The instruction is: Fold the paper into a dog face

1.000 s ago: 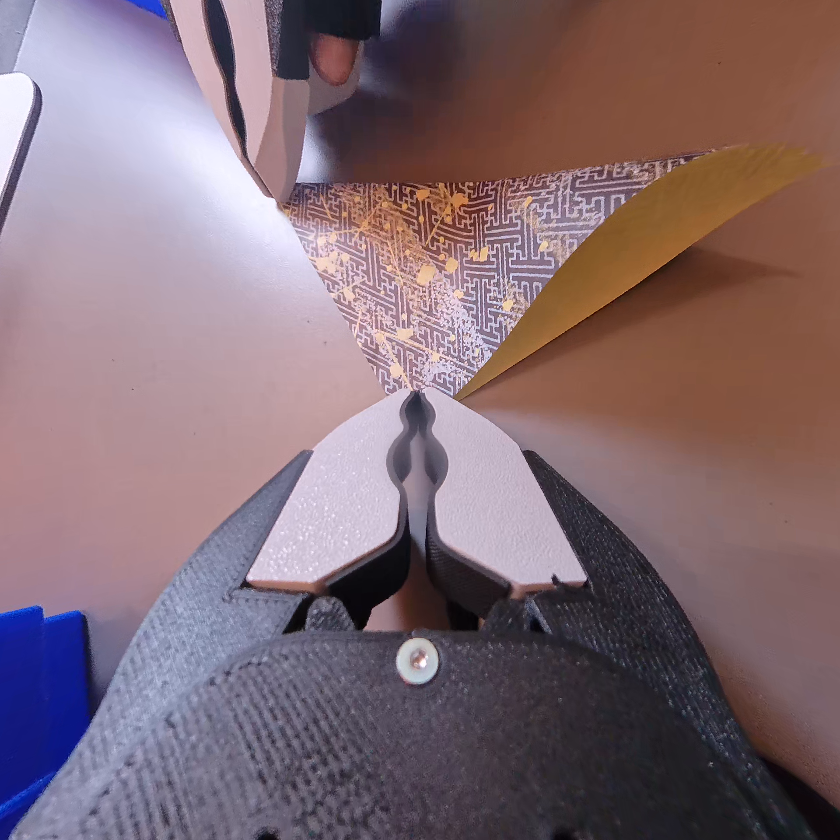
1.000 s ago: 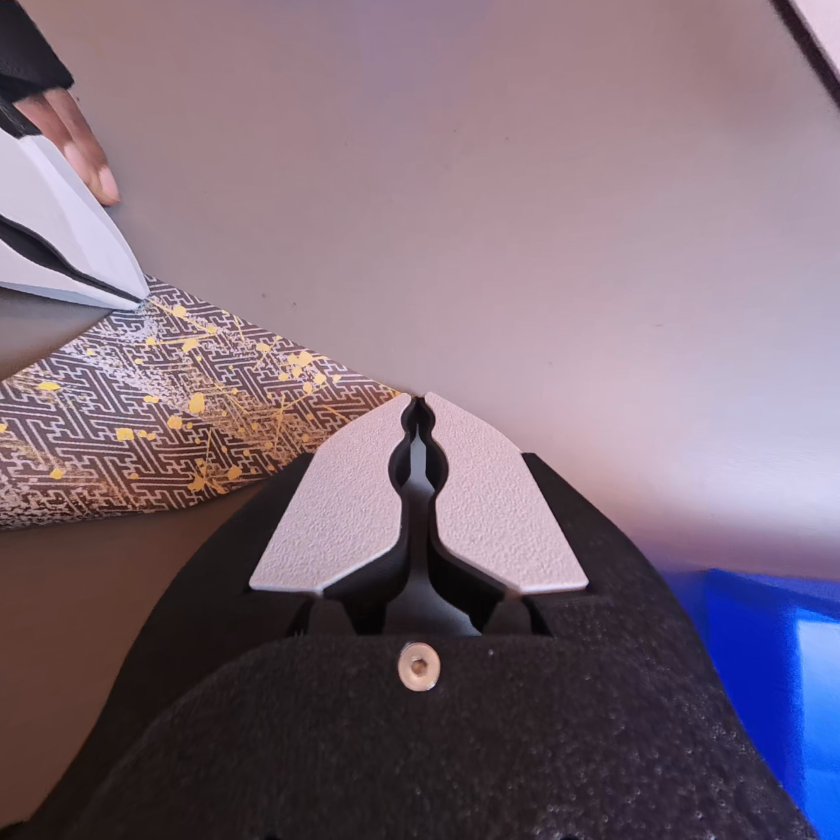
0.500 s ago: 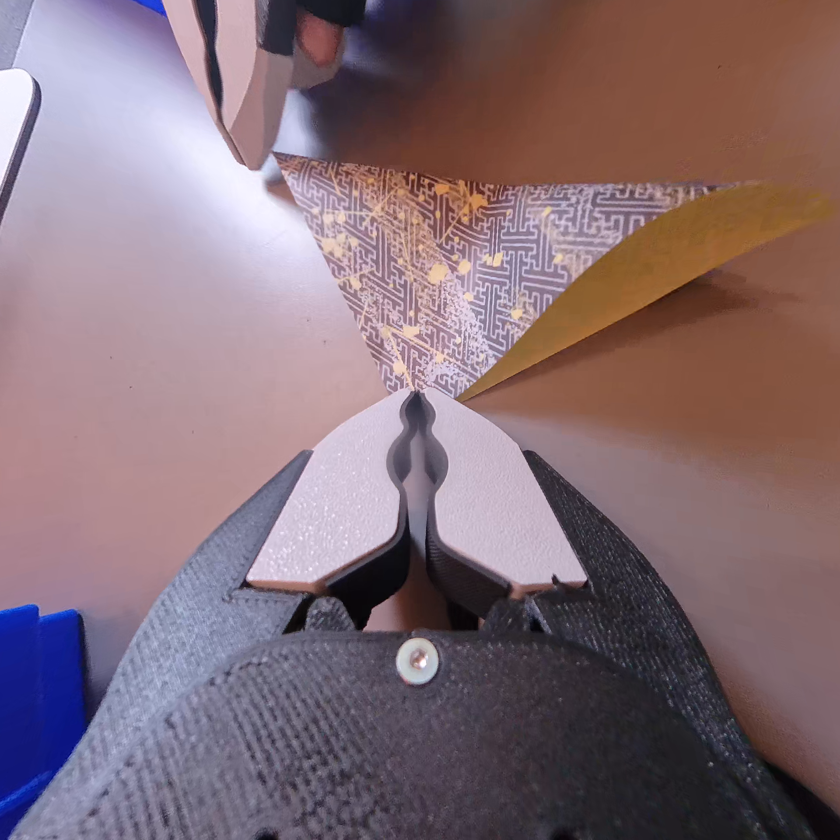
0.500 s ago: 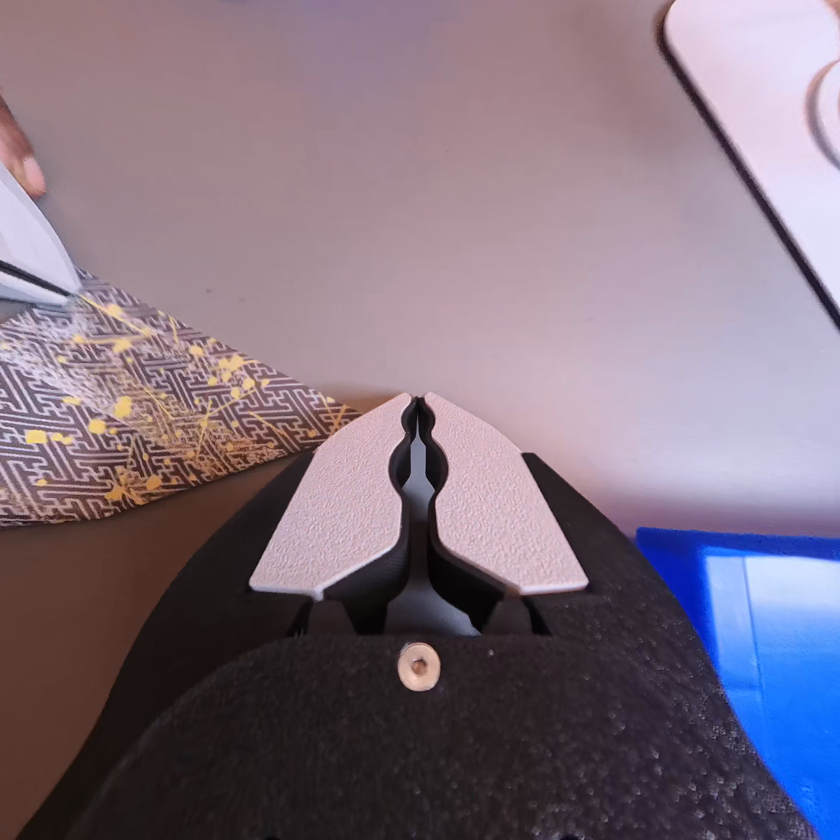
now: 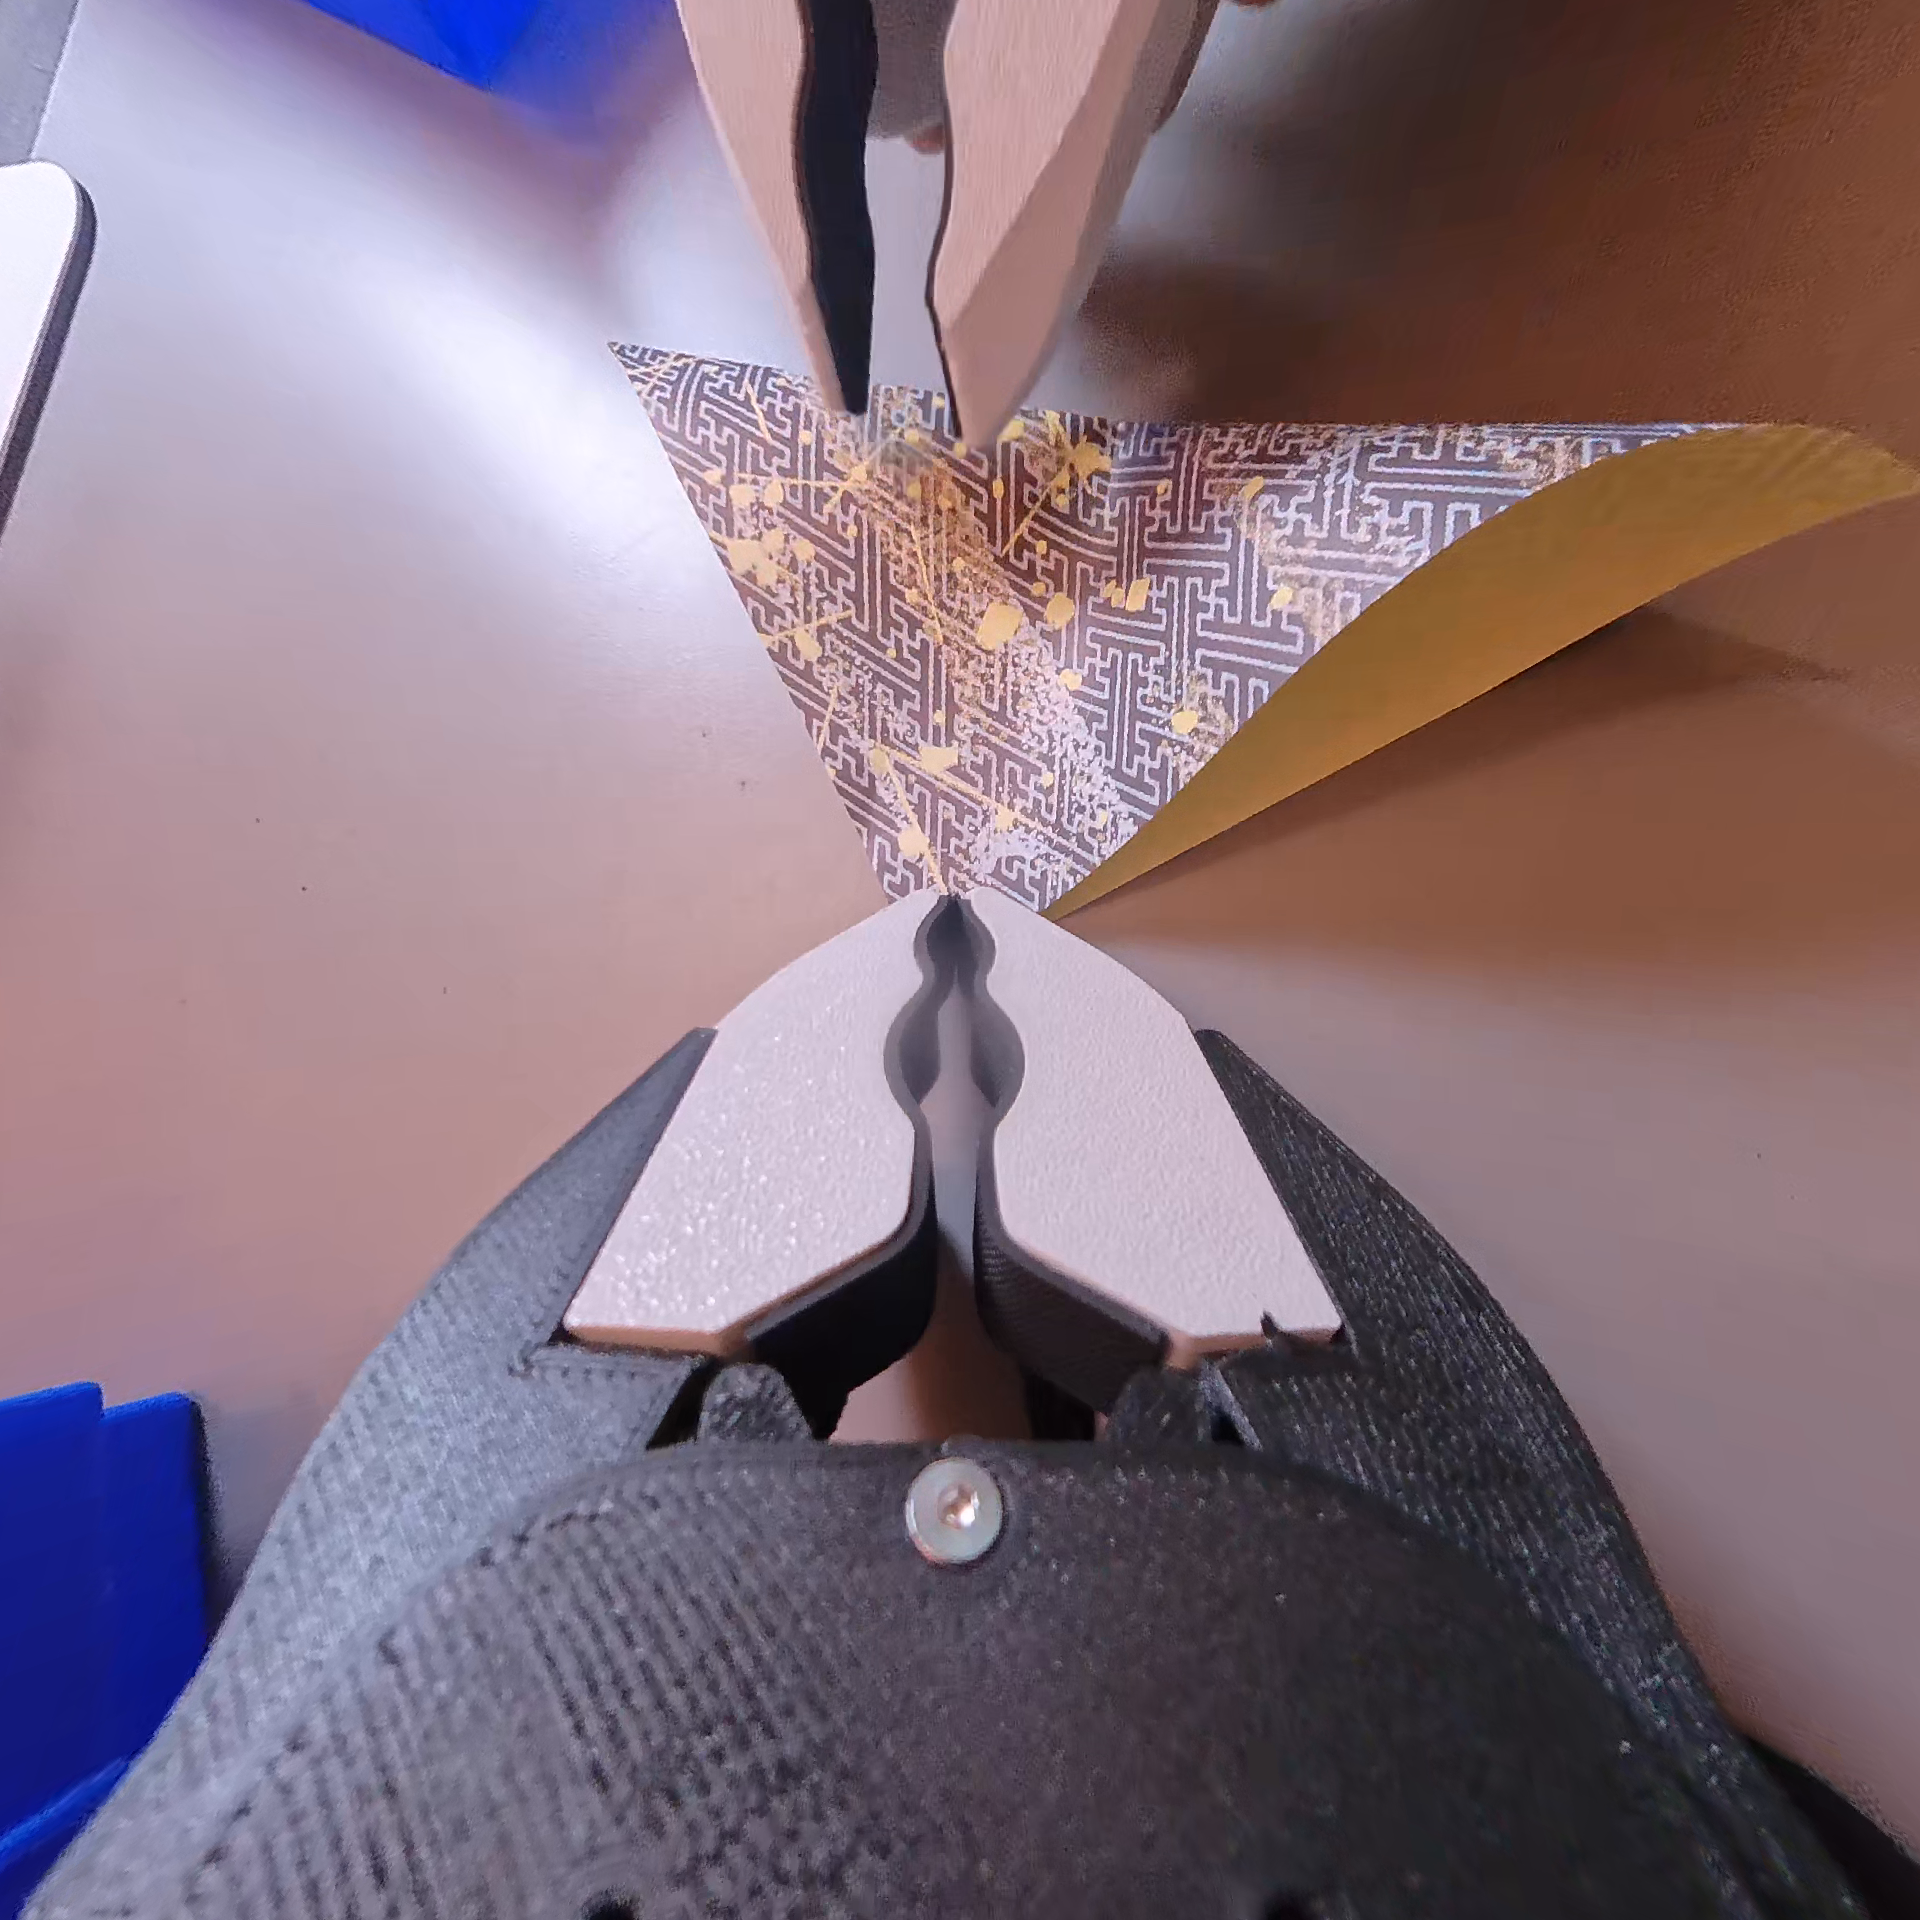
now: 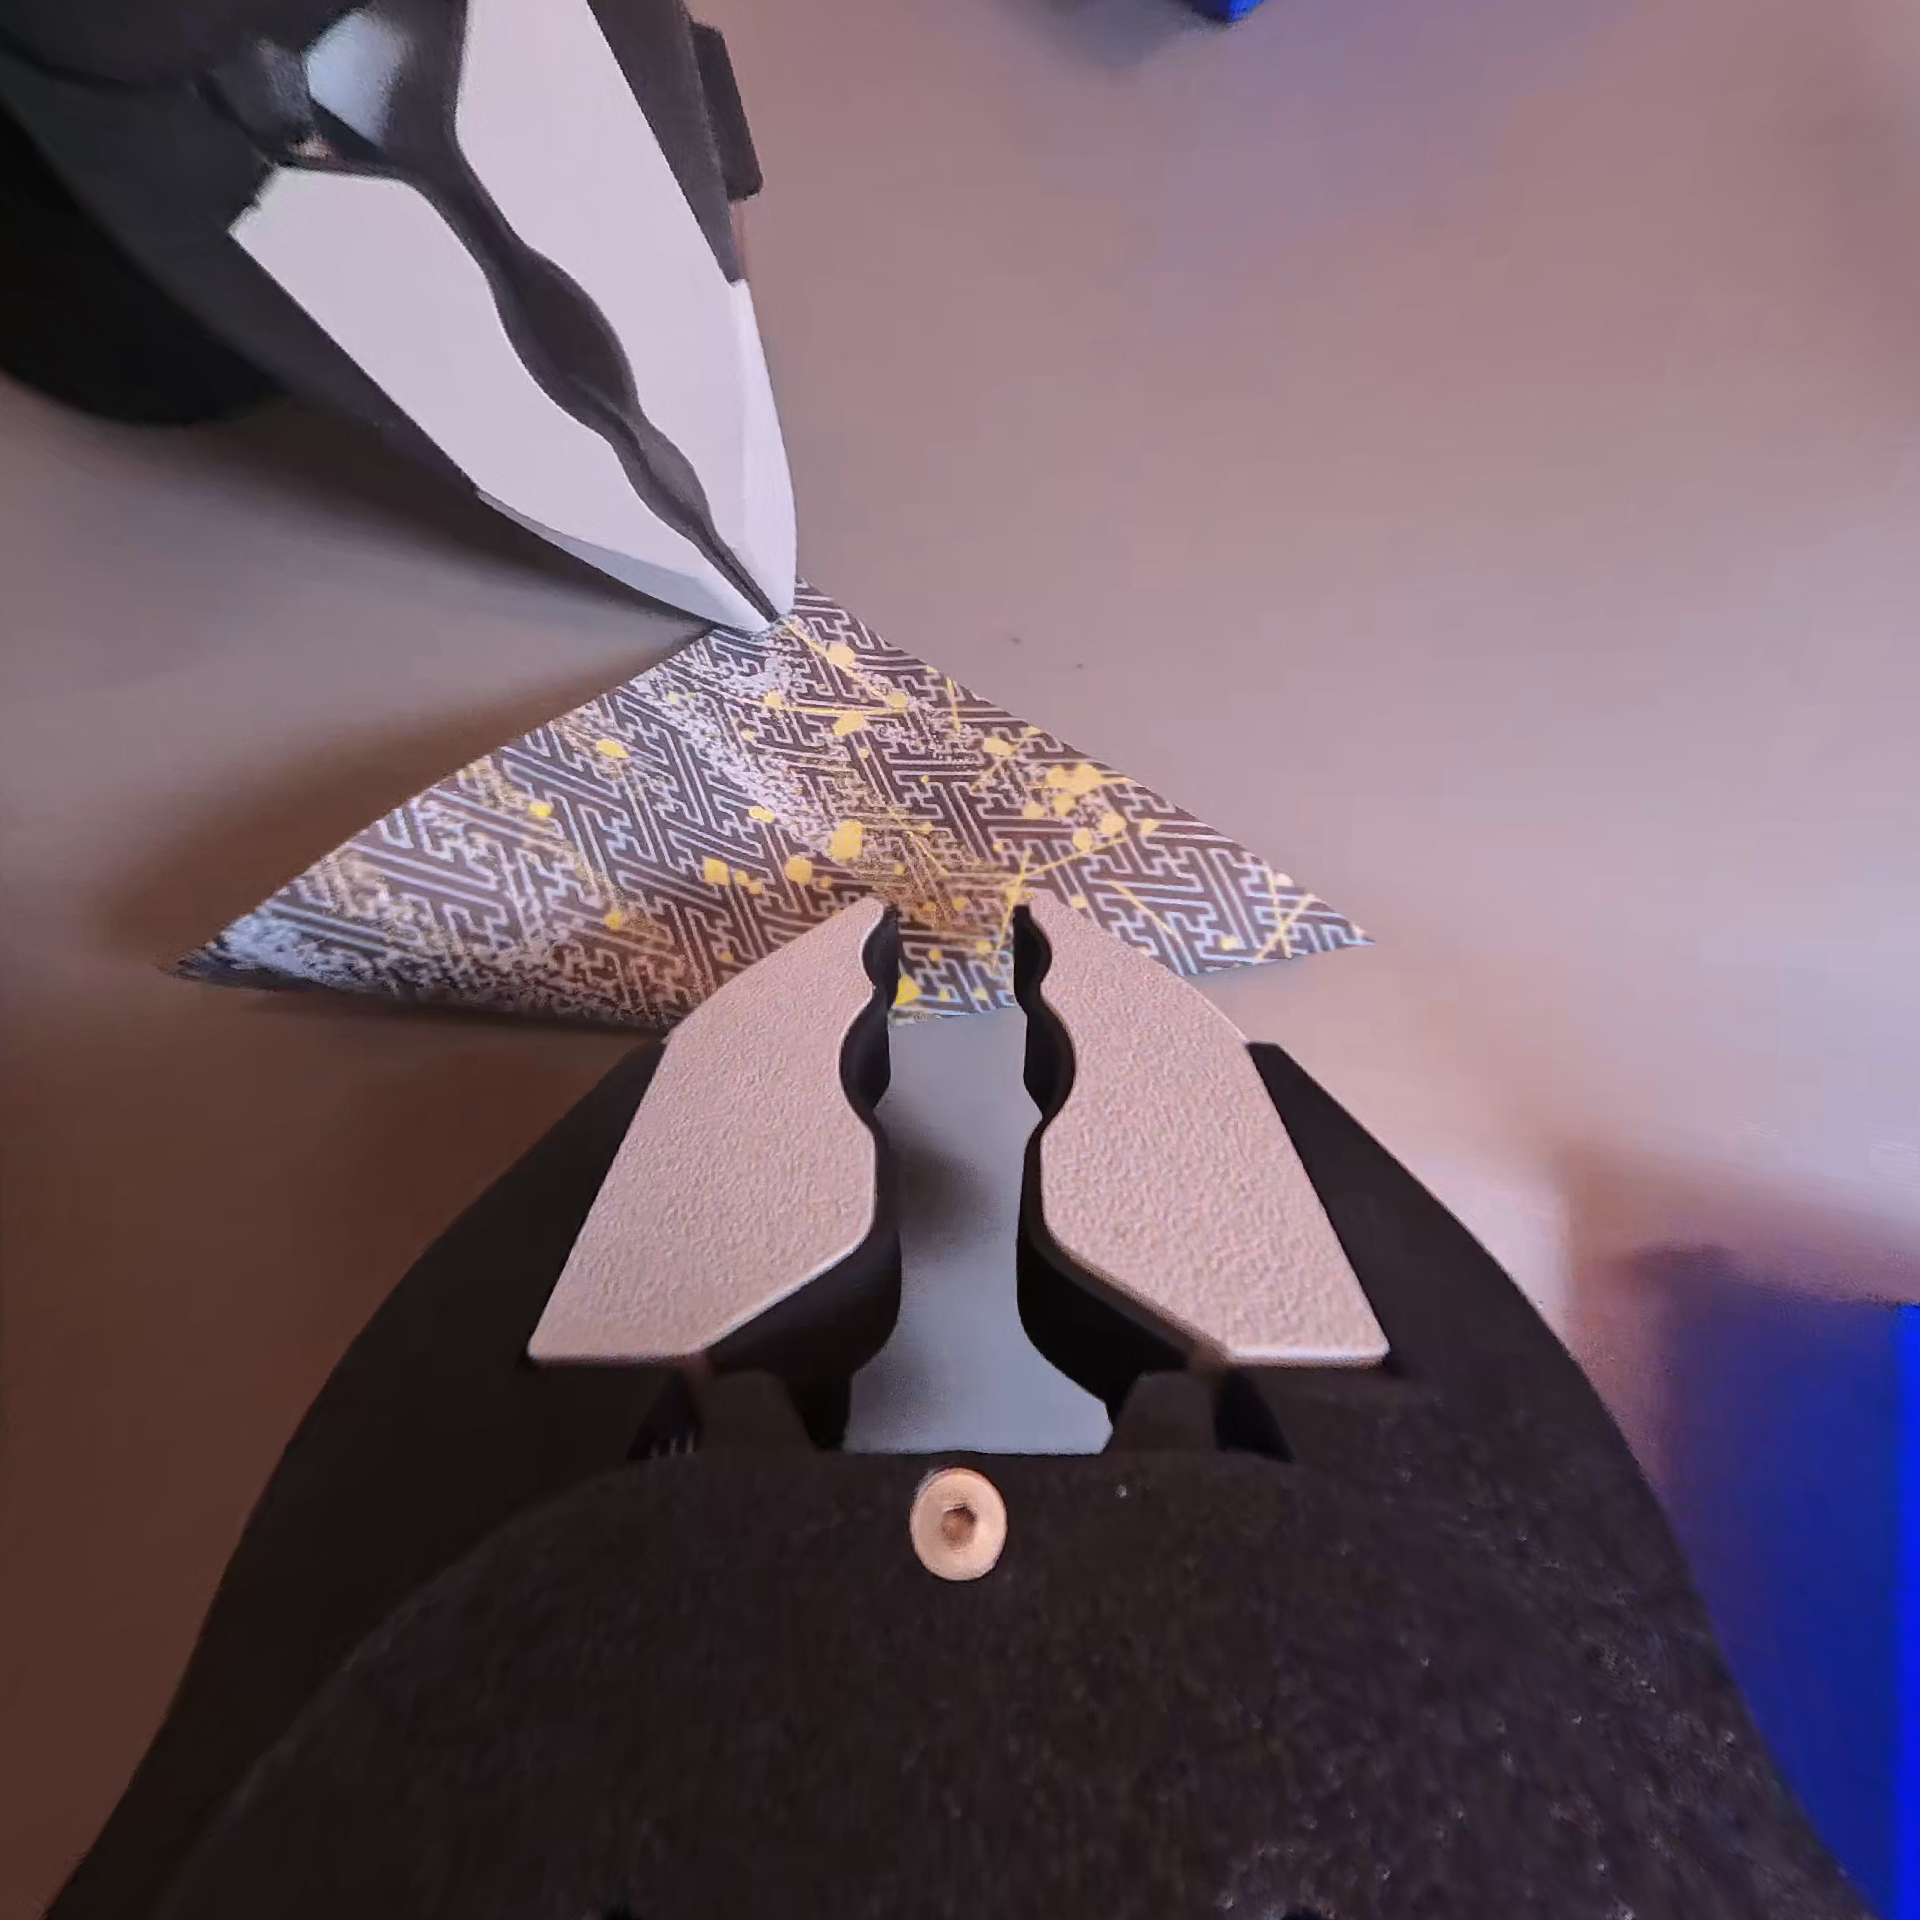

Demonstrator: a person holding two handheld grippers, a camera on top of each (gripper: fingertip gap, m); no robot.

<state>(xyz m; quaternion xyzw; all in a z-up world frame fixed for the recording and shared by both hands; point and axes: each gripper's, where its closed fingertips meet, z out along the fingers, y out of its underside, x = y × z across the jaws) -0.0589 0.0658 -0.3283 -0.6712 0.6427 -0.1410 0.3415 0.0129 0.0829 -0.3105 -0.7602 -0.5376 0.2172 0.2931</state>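
The dark maze-patterned paper with gold splashes [image 5: 997, 644], folded into a triangle, lies on the plain grey table [image 5: 364, 727] with its yellow underside curling up at one end. The left gripper [image 5: 951, 909] is closed, pinching the paper's near corner. The right gripper [image 6: 954, 914] stands slightly apart, over the fold edge.

One paper [image 5: 997, 623] – two claws: left claw [image 5: 951, 906], right claw [image 6: 951, 914].

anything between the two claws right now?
Only the paper: the left claw is shut on its near corner, the right claw, open, sits over the far edge. Nothing else lies on that stretch, clearest in the left wrist view.
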